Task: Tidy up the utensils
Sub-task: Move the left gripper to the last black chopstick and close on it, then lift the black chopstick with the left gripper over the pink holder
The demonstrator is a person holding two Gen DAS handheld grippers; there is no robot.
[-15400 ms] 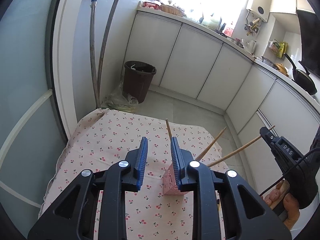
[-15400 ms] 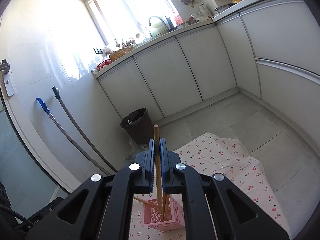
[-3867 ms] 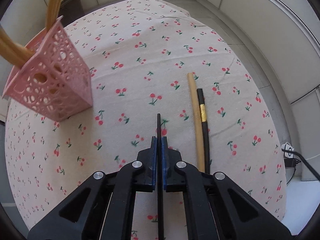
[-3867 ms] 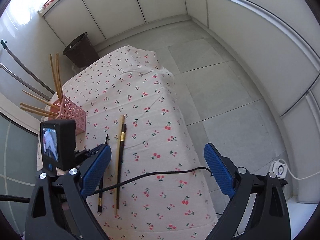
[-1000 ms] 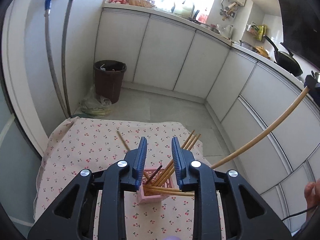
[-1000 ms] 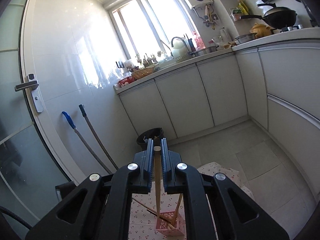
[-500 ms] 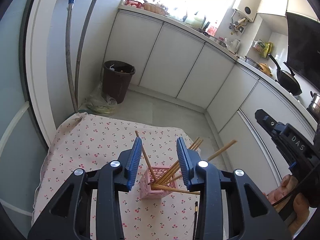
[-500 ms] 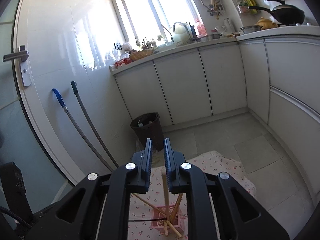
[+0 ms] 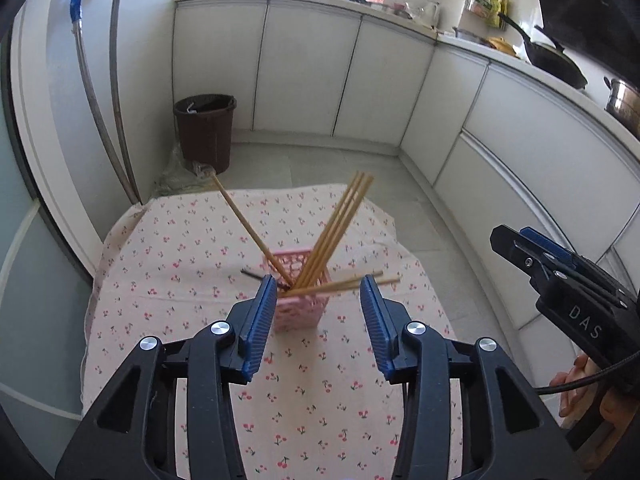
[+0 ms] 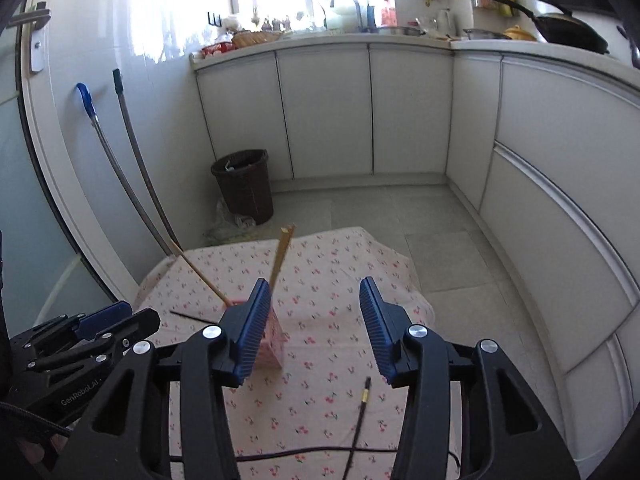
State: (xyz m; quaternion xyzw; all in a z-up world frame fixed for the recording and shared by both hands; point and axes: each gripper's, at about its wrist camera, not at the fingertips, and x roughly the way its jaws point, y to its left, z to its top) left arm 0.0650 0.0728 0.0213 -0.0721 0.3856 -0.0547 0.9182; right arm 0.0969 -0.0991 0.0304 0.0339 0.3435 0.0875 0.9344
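Note:
A pink lattice holder (image 9: 299, 309) stands on the cherry-print tablecloth (image 9: 192, 292) and holds several wooden chopsticks (image 9: 340, 224) that fan outward, plus a dark one. My left gripper (image 9: 318, 312) is open and empty, just above and in front of the holder. My right gripper (image 10: 314, 320) is open and empty, with the holder (image 10: 272, 348) behind its left finger. One black chopstick with a gold band (image 10: 360, 420) lies on the cloth below the right gripper. The right gripper also shows in the left wrist view (image 9: 568, 296).
A brown waste bin (image 9: 205, 130) stands on the floor behind the table. Two mop handles (image 9: 104, 92) lean on the left wall. White cabinets (image 9: 380, 88) run along the back and right. A black cable (image 10: 312, 454) crosses the cloth near me.
My right gripper has opened and let go of the wooden chopstick, which now stands in the holder. Both grippers have opened wider and tilted down toward the table.

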